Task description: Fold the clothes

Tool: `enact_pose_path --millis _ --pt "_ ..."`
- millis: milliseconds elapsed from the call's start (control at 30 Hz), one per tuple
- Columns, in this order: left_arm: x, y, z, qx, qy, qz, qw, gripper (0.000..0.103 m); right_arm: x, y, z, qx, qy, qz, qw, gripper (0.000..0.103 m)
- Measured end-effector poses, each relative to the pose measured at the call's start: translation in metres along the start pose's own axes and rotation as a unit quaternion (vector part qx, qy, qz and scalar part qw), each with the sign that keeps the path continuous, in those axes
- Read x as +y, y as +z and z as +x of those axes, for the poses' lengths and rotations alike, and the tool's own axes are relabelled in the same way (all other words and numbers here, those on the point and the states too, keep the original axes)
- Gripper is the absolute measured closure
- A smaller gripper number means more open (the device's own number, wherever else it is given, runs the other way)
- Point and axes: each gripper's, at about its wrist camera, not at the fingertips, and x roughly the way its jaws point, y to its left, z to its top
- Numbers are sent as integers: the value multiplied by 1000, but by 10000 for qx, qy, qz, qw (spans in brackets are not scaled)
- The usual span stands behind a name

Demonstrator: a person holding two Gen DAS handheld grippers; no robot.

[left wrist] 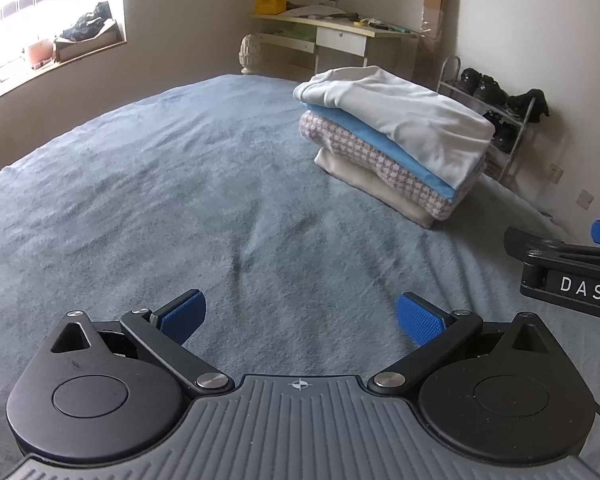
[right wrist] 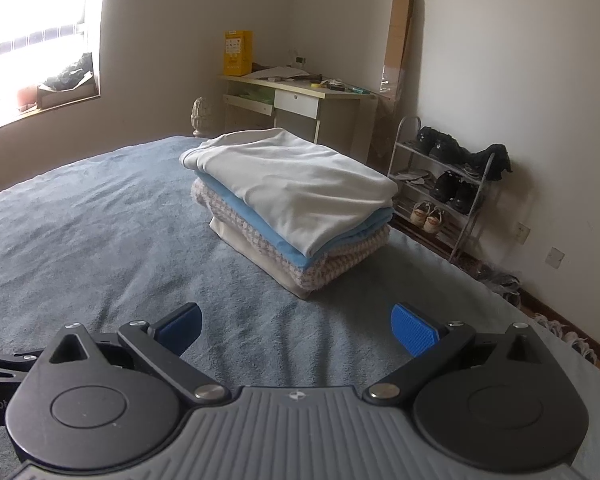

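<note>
Both grippers hover low over the grey-blue bed cover (left wrist: 140,208) with nothing between their blue pads: the left gripper (left wrist: 300,318) has its jaws spread wide apart, and the right gripper (right wrist: 296,326) is spread just as wide, its side also showing at the right edge of the left wrist view. The stack (right wrist: 296,204) of folded clothes sits on the cover ahead of the grippers, toward the right side of the bed, with a white piece (right wrist: 300,180) on top, a blue one (right wrist: 260,224) beneath it, then a checked piece (right wrist: 340,254) and a cream one (right wrist: 252,246) at the bottom. Beyond the bed stand a desk (right wrist: 300,98) against the far wall and a shoe rack (right wrist: 444,184) to the right of the stack.
</note>
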Motion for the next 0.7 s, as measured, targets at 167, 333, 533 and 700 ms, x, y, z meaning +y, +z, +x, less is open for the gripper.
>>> enact_pose_path --millis 167,333,533,700 --pt "-1 -1 -1 -2 -40 12 10000 0 0 0 2 12 -48 -35 10000 0" --pt "-1 -1 -1 -3 -103 12 9999 0 0 0 3 24 -90 -61 9999 0" --pt "-4 -2 -1 9 -183 7 9998 0 0 0 4 52 -139 -56 9999 0" --pt "-10 -5 0 28 -263 68 9996 0 -3 0 5 92 -222 -4 9997 0"
